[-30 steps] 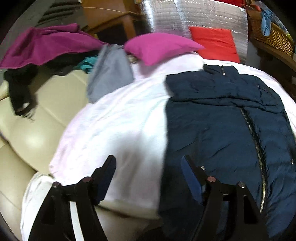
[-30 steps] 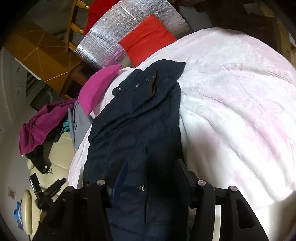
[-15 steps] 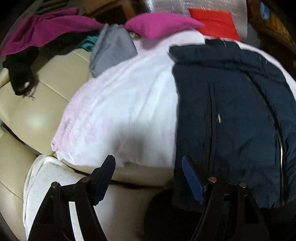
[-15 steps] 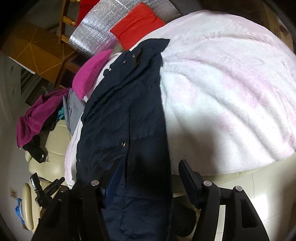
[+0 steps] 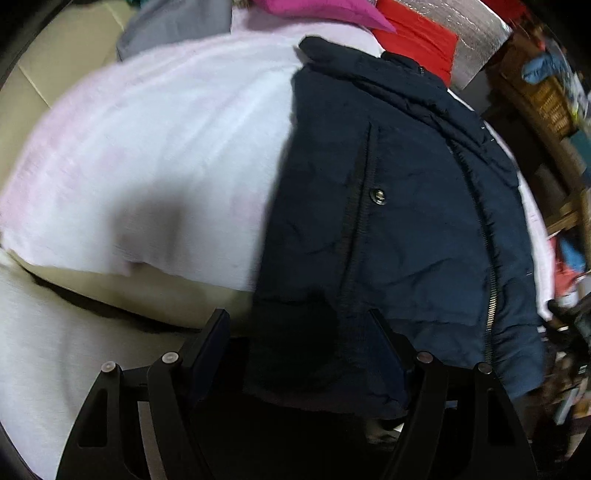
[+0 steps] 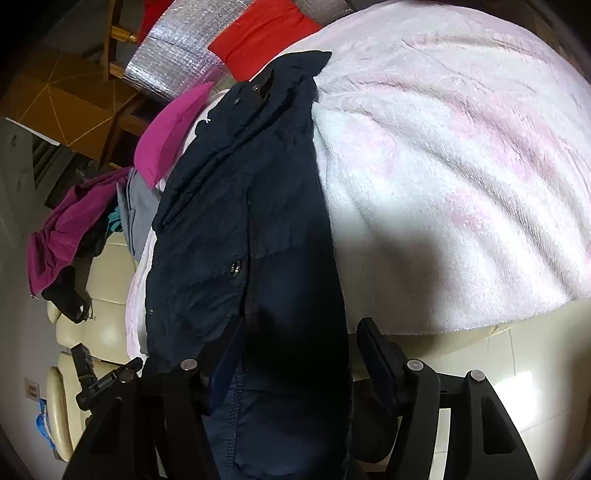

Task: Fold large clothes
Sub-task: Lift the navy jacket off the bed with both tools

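A navy zip jacket (image 5: 406, 221) lies front-up on a fluffy white-pink blanket (image 5: 147, 147), its collar at the far end. My left gripper (image 5: 301, 332) stands open over the jacket's near left corner, with the hem lying between its fingers and the pads clear of the cloth. In the right wrist view the same jacket (image 6: 229, 206) runs away from me beside the blanket (image 6: 461, 166). My right gripper (image 6: 301, 347) is open astride the jacket's near right edge. Dark fabric fills the gap between its fingers, and I see no pinch.
A magenta pillow (image 6: 170, 136), a red cushion (image 6: 266, 33) and a silver foil mat (image 6: 177, 62) lie beyond the collar. Purple (image 6: 66, 229) and grey (image 6: 138, 210) clothes are heaped on a cream sofa (image 6: 107, 273). A wicker basket (image 5: 546, 99) stands far right.
Both grippers have sunk toward the jacket's near hem, and the left one has tipped steeply downward. The right jaws have spread wider. The hem now lies between each pair of fingers.
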`<state>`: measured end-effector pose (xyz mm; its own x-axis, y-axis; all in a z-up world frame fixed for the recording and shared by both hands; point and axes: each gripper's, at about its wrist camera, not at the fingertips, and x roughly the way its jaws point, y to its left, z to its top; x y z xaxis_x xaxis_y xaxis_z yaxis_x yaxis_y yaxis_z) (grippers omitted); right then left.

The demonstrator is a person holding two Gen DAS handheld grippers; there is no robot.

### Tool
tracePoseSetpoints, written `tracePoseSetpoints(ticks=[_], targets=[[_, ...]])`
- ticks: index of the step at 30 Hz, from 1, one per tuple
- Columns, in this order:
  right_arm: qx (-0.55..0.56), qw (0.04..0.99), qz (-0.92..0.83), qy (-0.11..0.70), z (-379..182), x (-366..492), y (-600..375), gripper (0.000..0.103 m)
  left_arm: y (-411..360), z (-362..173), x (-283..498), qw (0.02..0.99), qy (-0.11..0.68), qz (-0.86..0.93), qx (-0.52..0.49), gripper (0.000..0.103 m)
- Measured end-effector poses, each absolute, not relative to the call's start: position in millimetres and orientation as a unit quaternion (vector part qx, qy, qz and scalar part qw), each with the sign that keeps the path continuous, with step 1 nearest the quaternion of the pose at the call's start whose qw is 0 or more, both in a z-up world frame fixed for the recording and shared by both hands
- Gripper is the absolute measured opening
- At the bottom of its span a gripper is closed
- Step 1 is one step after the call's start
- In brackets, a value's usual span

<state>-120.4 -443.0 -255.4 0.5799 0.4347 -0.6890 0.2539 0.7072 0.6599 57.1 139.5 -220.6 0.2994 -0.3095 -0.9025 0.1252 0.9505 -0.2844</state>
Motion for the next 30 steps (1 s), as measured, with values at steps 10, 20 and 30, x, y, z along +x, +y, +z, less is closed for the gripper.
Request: tracePoseSetpoints(ticks=[10,20,30], targets=[[0.396,0.795,0.063,0.455,-260,-123,-443,0.066,159,-247,72,0.744,0.629,-0.140,-0.177,0.047],[0.409,0.789,0.067,0.453,-263,-127,-444,0.069,165,-256,80,0.740,0.640,-0.098,-0.183,0.063],[0.439,0.771,0.063,0.457,-274,-130,-446,0.070,140,-263,79,0.720,0.639,-0.172,-0.209,0.055]])
